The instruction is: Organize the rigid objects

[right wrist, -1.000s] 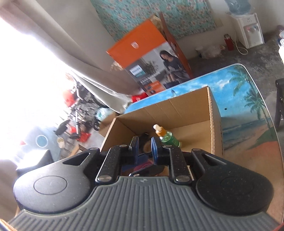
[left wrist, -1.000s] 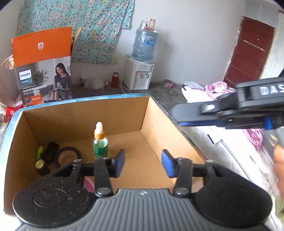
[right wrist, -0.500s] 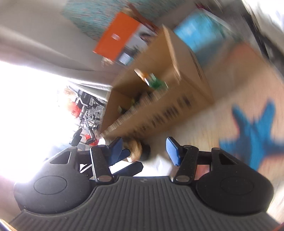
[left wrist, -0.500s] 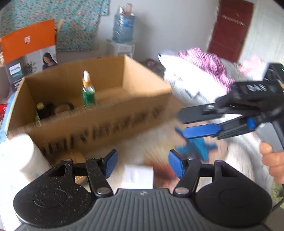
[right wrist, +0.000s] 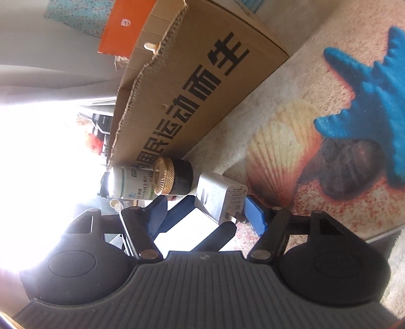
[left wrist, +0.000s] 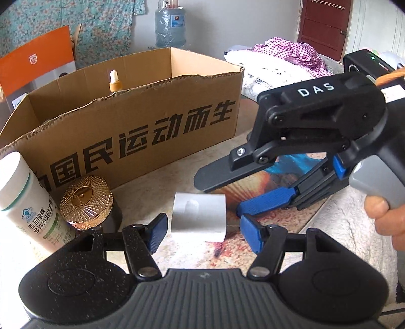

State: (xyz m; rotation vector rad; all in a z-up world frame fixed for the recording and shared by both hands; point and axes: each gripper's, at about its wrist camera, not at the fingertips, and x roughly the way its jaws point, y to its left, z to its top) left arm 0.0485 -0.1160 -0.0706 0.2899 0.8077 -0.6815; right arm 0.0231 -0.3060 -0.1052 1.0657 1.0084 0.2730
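Setting: I judge this a lived-in home room
Evidence: water dispenser bottle (left wrist: 170, 24), floral curtain (left wrist: 101, 27), heaped clothing (left wrist: 291, 49), red door (left wrist: 325, 27), beach-print mat (right wrist: 329, 141)

I found the white charger (left wrist: 198, 216) hemmed in: gold-lidded jar (left wrist: 87, 202) and white bottle (left wrist: 24, 200) left, cardboard box (left wrist: 141, 136) behind, right gripper (left wrist: 238, 194) crowding its right. Near side lay open.

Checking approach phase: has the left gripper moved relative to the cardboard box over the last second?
Yes. The left gripper was over the cardboard box interior; now it is outside, low before its printed front wall, jaws straddling the white charger.
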